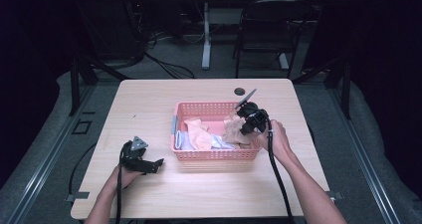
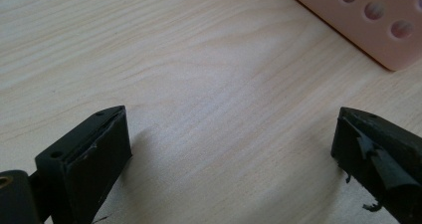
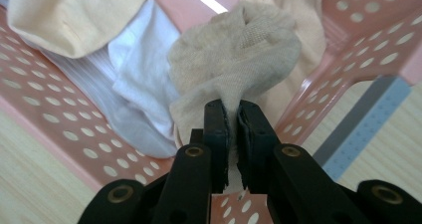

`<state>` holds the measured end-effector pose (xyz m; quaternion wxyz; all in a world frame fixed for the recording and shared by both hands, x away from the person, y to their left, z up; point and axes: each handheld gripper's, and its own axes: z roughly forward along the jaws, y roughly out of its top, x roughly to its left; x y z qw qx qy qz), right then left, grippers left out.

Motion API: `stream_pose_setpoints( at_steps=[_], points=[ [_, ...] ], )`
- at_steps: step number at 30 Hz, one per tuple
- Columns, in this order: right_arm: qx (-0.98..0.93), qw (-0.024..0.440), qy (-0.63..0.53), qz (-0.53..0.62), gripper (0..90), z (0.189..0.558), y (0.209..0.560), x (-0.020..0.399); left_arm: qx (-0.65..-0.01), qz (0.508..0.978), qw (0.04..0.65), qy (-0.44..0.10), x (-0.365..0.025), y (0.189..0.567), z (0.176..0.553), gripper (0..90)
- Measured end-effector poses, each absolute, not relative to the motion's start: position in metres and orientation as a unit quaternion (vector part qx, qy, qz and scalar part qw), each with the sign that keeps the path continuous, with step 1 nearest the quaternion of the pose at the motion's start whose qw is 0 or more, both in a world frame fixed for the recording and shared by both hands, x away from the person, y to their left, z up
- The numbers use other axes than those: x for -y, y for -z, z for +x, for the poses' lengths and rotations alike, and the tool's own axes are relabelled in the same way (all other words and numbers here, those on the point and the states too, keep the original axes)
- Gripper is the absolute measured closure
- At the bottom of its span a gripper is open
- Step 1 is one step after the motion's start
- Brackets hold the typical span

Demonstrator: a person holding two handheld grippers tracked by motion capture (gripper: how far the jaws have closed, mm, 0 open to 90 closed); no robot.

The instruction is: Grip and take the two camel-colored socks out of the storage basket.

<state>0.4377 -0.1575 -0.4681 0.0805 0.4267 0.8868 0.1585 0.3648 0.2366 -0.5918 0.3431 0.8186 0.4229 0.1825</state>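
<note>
A pink perforated basket [image 1: 216, 155] sits mid-table and holds several cloths. My right gripper [image 3: 232, 115] reaches into the basket's right end, shut on a beige knitted cloth [image 3: 239, 55] pinched between its pads. From the high view, that beige cloth [image 1: 233, 131] bunches just left of the right gripper [image 1: 245, 129]. A peach cloth [image 1: 199, 133] and a white cloth [image 1: 219, 143] lie beside it. My left gripper [image 1: 158, 163] rests on the table left of the basket, open, with only bare wood [image 2: 224, 114] between its jaws.
The basket's near corner [image 2: 383, 30] stands just ahead and right of the left gripper. A round cable hole [image 1: 240, 91] lies behind the basket. A chair [image 1: 268, 30] and a table leg stand beyond the far edge. Bare tabletop [image 1: 144, 104] spreads to the left.
</note>
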Motion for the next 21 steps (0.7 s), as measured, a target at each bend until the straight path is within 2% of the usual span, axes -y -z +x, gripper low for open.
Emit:
stream_pose_setpoints(
  at_steps=[21],
  points=[
    [-0.878, 0.109, -0.216, 0.414, 83.5, 0.43, 0.411, 0.17, -0.423, 0.819, 0.343, -0.182, -0.237, 0.592, 0.365, 1.9]
  ],
)
